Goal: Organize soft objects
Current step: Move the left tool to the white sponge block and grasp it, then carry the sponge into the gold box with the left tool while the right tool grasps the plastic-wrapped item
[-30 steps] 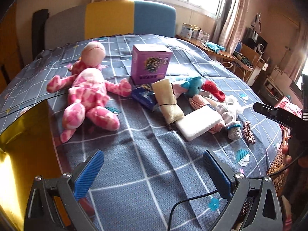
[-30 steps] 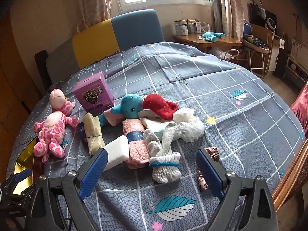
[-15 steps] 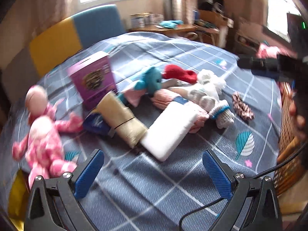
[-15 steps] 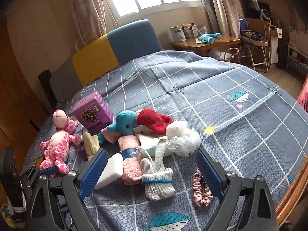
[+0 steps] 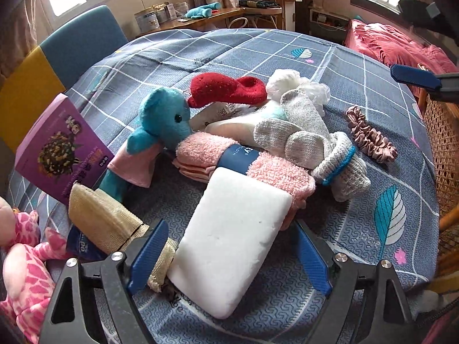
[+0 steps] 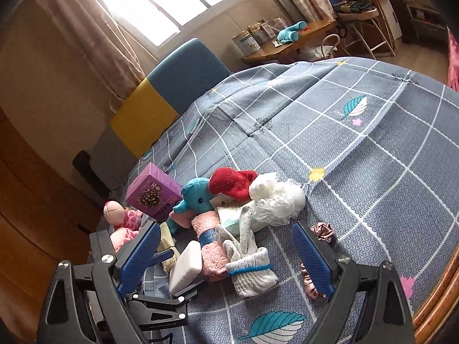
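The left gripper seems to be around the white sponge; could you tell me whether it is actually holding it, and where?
Not yet: the left gripper straddles the near end of the white sponge, jaws just closing, pads apart from it.

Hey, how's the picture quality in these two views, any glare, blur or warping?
Left wrist view: sharp, fisheye bends the checked bedspread, dark corner vignette. Right wrist view: window blown out white, horizon tilted, white sponge still crisp.

Two plush toys (image 5: 160,123) (one sponge (image 5: 229,240))
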Action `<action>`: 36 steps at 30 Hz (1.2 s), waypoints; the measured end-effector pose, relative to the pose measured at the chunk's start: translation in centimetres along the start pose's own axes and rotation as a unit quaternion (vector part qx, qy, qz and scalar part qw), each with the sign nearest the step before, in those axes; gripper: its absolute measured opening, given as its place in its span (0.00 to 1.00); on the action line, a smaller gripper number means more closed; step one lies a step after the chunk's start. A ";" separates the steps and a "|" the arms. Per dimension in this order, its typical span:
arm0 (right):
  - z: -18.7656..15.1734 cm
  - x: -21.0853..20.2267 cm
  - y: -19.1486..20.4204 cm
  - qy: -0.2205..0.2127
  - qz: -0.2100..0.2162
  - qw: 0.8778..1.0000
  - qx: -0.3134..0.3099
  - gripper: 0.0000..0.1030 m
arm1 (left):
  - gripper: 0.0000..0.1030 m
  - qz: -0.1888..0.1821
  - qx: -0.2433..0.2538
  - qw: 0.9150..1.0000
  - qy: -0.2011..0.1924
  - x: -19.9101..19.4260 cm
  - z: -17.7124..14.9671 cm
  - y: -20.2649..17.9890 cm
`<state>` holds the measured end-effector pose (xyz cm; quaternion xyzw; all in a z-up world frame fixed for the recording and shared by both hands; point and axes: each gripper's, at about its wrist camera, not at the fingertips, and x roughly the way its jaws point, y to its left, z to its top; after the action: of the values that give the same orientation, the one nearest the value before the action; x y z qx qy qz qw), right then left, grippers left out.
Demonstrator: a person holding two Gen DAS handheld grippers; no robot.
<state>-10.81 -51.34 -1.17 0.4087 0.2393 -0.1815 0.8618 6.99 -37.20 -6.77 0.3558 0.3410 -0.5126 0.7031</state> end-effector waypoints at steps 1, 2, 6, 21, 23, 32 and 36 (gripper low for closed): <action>0.0 0.0 -0.1 0.000 0.000 1.000 0.002 0.91 | 0.82 -0.006 -0.001 1.000 0.001 0.3 0.1 0.1; 0.0 0.0 -0.1 0.000 0.000 1.000 0.003 0.91 | 0.73 -0.011 -0.003 1.000 0.002 0.6 0.2 0.2; -0.1 0.3 -0.3 0.013 -0.010 1.000 0.008 0.91 | 0.53 -0.030 -0.012 0.999 0.009 1.5 0.4 0.3; 4.5 9.6 0.7 0.122 -0.161 0.978 -0.040 0.70 | 0.52 -0.033 -0.141 0.986 -0.080 -7.7 -4.1 1.9; 4.9 11.3 -0.1 0.134 -0.188 0.972 -0.043 0.70 | 0.52 -0.024 -0.159 0.983 -0.093 -9.2 -5.2 2.1; 4.1 14.0 -2.2 0.168 -0.221 0.959 -0.053 0.40 | 0.52 -0.011 -0.263 0.958 -0.114 -13.7 -10.4 4.1; 4.2 14.1 -2.6 0.174 -0.214 0.960 -0.048 0.40 | 0.52 0.000 -0.312 0.942 -0.127 -16.0 -12.8 5.0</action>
<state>0.47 -57.85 -8.39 0.3314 0.4762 -0.2757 0.7664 6.50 -17.54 0.87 0.0506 0.3912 -0.4213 0.8167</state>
